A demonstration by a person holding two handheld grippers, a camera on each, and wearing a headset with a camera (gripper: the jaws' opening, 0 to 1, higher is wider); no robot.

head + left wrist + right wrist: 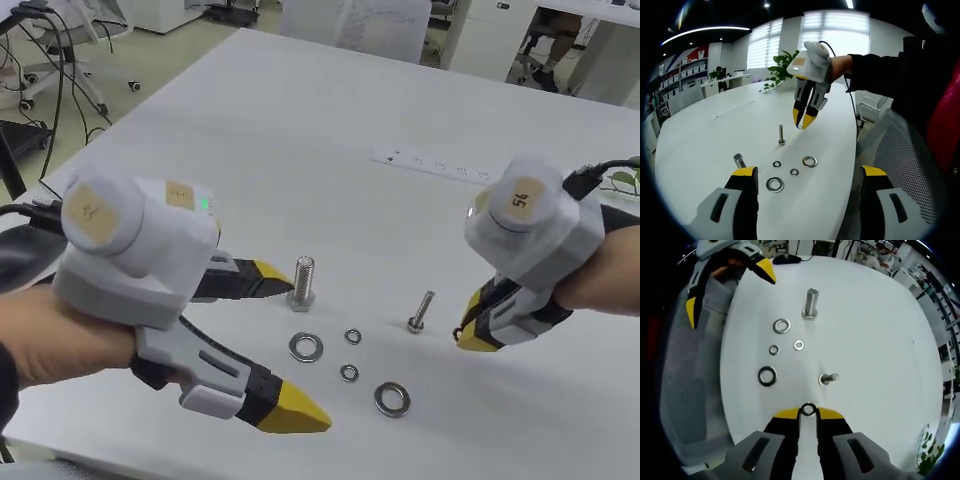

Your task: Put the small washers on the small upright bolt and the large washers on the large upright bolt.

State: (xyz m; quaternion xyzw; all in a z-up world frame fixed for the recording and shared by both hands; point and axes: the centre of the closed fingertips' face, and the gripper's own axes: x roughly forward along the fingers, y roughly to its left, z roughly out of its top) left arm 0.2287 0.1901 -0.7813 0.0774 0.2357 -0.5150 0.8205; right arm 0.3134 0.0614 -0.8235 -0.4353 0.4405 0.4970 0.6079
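Right gripper view: right claw (808, 413) at lower centre, jaws drawn almost together on a small ring, judged to be a small washer (808, 409), pinched between the yellow tips; small upright bolt (829, 378) just above and right of the tips, apart from them; large upright bolt (811, 302) at upper centre; two loose small washers (774, 349) and two large washers (767, 375) flat on the white worktop (880, 340) left of centre, none on a bolt. Head view: left claw (300, 350) at lower left, jaws spread wide, holding nothing, one tip beside the large upright bolt. Step in hand, as judged: bringing a small washer to the small upright bolt. Next move calls for centring the ring's hole over the bolt's tip, keeping it level, then letting go so it drops down the shank; a tilted ring may snag on the thread or topple the bolt.
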